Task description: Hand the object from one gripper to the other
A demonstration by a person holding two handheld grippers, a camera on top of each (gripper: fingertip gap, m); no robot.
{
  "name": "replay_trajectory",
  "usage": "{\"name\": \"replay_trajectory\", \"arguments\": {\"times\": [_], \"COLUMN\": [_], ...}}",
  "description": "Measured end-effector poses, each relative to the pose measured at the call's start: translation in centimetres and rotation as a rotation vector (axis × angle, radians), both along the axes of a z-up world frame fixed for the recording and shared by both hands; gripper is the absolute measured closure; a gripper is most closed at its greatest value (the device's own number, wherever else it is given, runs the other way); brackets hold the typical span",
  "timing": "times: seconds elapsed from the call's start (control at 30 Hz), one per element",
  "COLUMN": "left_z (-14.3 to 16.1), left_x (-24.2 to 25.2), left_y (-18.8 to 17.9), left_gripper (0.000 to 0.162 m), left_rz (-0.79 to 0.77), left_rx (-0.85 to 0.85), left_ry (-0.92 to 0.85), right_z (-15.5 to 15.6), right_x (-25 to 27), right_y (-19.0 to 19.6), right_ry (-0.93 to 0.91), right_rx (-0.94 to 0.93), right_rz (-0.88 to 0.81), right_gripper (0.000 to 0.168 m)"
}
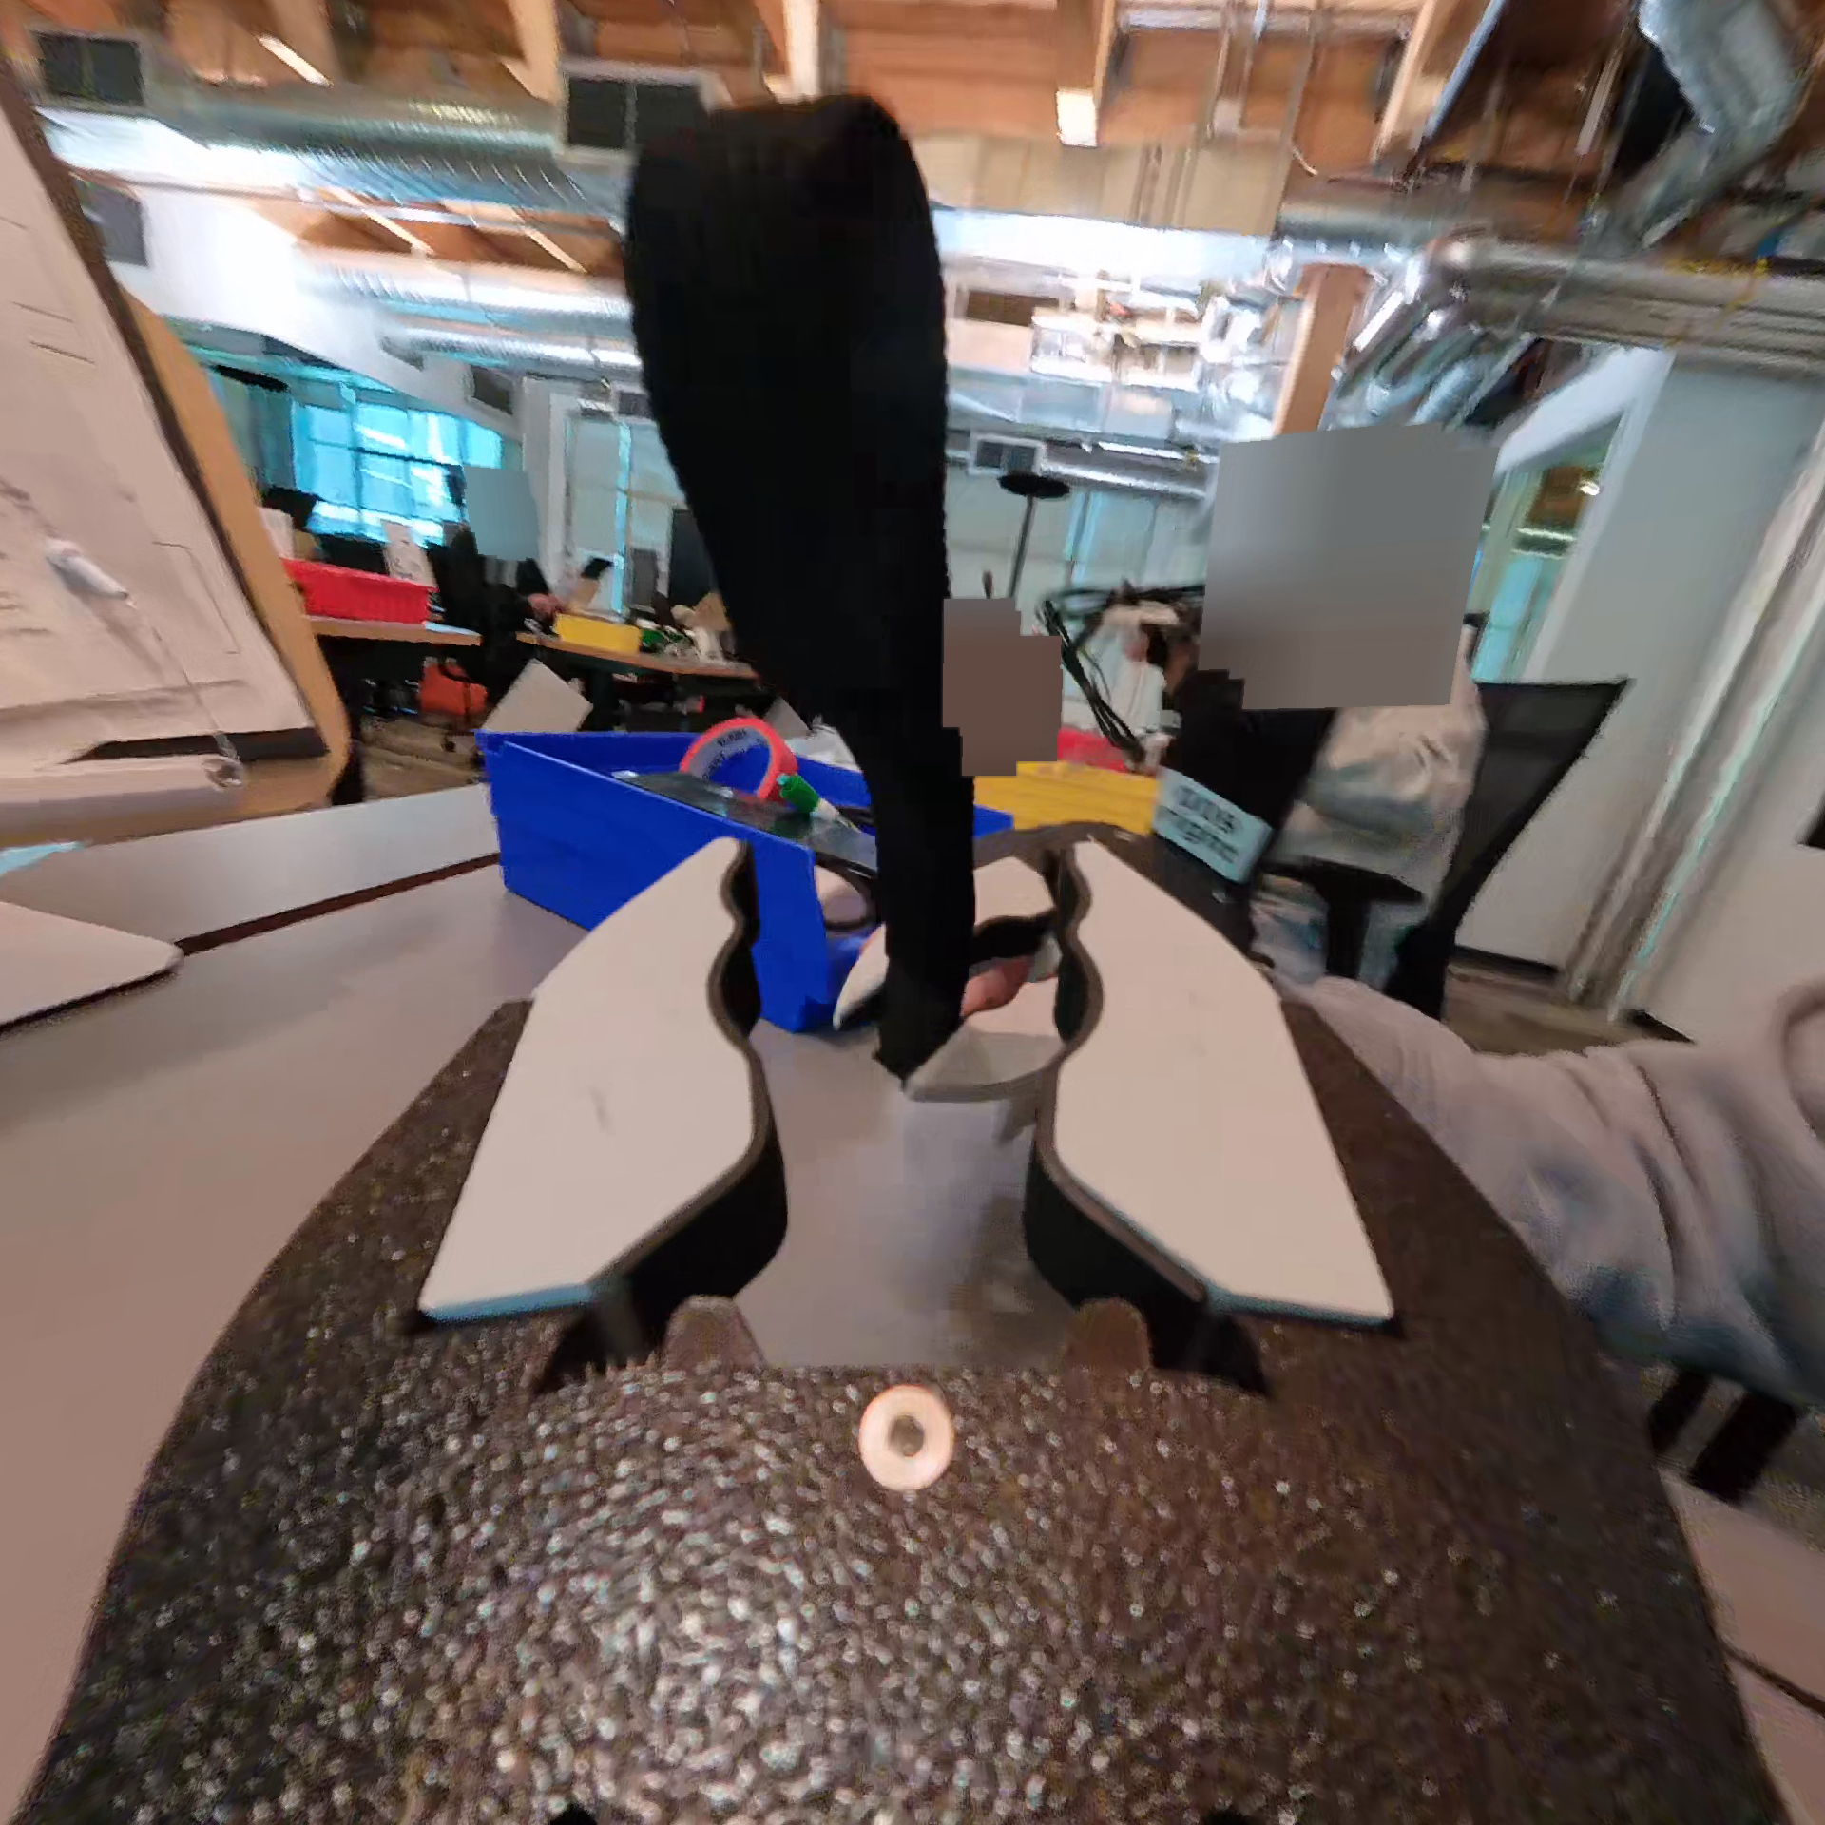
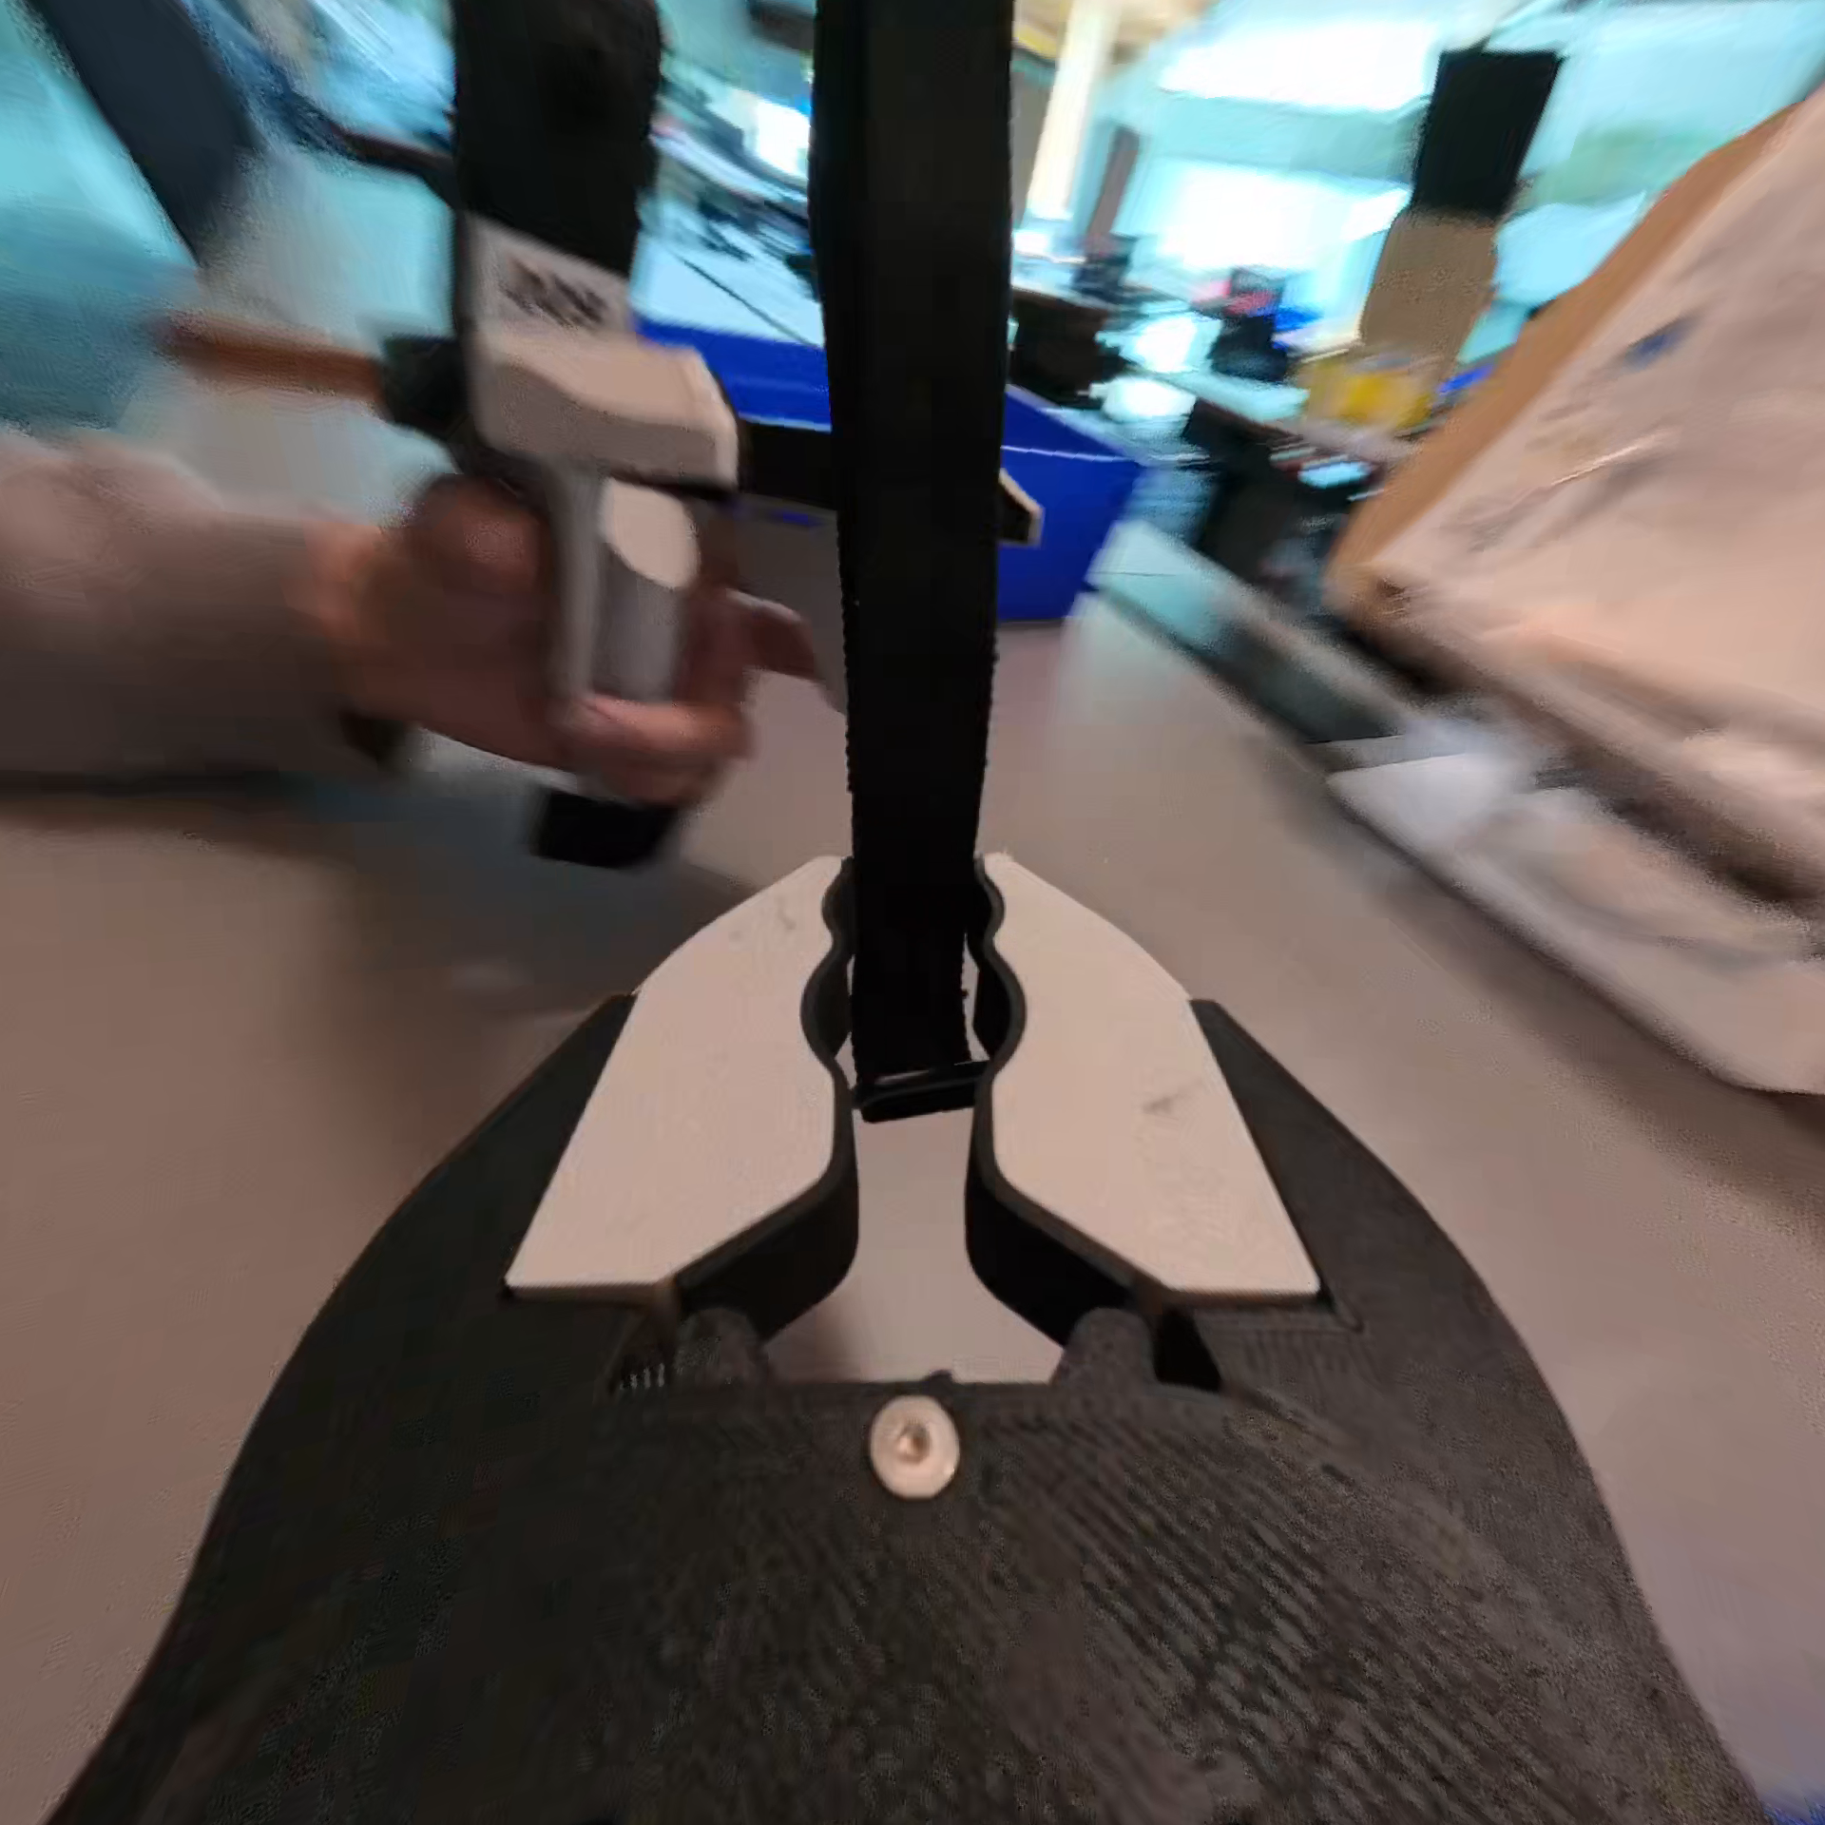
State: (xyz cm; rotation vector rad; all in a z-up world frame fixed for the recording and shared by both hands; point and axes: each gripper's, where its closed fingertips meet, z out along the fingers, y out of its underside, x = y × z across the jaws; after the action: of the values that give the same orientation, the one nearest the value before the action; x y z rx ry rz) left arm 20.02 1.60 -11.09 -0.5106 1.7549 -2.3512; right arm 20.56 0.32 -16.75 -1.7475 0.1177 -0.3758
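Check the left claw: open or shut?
Open. The left claw has its two grey fingers spread wide; the long black woven strap stands beyond them, pinched only by the right claw.

The black strap (image 2: 913, 494) runs off the top edge of the right wrist view, so its upper end is unseen there. Left of the strap, the left hand-held gripper (image 2: 1017, 514) is motion-blurred, its fingertips mostly hidden behind the strap. In the left wrist view the strap (image 1: 790, 444) covers part of the blue bin (image 1: 632, 839) behind it, whose contents are too small to identify.
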Motion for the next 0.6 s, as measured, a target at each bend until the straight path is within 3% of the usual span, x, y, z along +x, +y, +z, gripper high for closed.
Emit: {"name": "replay_trajectory", "arguments": {"times": [0.07,0.2,0.3,0.6], "left_z": [-0.3,-0.6,-0.8,-1.2], "left_x": [-0.6,-1.9,-1.9,-1.7], "left_y": [-0.6,-1.4,-1.6,-1.9], "left_gripper": [0.108,0.116,0.128,0.140], "left_rz": [-0.063,-0.138,-0.120,-0.137], "left_rx": [0.000,0.034,0.072,0.087], "left_ry": [0.024,-0.006,-0.034,0.042], "right_z": [0.5,2.0,1.1,0.7], "right_x": [-2.2,-2.9,-2.9,-3.3], "right_y": [0.5,0.5,0.5,0.9], "right_ry": [0.204,0.392,0.399,0.393], "right_rx": [0.093,0.226,0.176,0.159], "right_rz": [0.173,0.250,0.246,0.253], "right_gripper": [0.148,0.148,0.148,0.147]}}
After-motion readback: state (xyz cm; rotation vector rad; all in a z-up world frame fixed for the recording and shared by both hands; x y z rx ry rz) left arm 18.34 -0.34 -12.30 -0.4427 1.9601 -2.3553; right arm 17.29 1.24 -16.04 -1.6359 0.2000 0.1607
